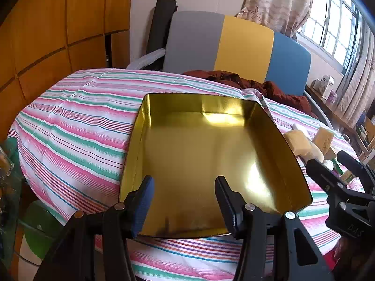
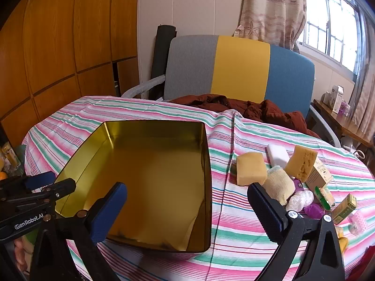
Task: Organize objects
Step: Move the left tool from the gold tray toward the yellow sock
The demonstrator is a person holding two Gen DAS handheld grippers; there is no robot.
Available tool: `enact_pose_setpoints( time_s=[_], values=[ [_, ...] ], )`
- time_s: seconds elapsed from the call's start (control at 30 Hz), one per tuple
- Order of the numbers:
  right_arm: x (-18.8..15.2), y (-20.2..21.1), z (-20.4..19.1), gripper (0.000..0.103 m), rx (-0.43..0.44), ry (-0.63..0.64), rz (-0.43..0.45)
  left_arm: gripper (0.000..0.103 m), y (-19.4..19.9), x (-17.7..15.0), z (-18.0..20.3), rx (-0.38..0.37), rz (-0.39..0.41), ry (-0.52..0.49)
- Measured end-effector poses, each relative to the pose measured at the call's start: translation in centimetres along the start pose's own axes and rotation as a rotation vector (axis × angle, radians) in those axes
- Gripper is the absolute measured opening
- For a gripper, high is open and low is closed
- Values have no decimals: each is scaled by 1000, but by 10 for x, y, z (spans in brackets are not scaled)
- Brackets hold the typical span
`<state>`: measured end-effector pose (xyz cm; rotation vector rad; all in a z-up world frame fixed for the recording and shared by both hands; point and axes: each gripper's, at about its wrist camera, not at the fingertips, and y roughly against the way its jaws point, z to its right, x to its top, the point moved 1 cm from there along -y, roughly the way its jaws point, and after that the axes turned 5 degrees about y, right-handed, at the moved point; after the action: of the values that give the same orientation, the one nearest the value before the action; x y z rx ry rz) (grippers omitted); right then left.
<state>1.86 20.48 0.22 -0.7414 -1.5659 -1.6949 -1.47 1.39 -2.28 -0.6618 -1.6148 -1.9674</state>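
We saw the gold tin (image 2: 150, 182) lying empty on the striped desk (image 2: 246, 234), with the pile of sponges (image 2: 252, 172) and small boxes (image 2: 344, 208) at its 3 o'clock, apart from it. Our left gripper (image 1: 185, 199) hovered over the tin's near edge, jaws parted and holding nothing; our right gripper (image 2: 189, 206) likewise gaped wide.

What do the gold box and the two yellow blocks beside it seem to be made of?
The gold box looks like thin sheet metal, probably tin, with a glossy gold finish: its inside mirrors the window light. The yellow blocks look like sponge or foam, matte; the right one shows open pores.
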Motion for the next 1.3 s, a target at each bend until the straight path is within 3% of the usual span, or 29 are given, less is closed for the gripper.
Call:
enact_pose_setpoints(
  time_s=[0.13,0.47,0.6,0.77,1.0,1.3],
  values=[
    [-1,3,10,103,-2,-27,7,54,-1,0,0,-41,-15,3],
    [-8,10,36,103,-36,-76,7,55,7,9,31,3,43,-167],
    [-10,15,53,103,-61,-110,5,71,5,10,40,-39,34,-195],
    [-13,22,78,103,-106,-147,4,71,5,8,56,-73,42,-239],
    [-16,42,142,103,-170,-248,8,78,6,6,73,-179,28,-276],
    [-31,84,260,103,-379,-430,40,76,-1,2,110,-345,-83,-287]
  ],
)
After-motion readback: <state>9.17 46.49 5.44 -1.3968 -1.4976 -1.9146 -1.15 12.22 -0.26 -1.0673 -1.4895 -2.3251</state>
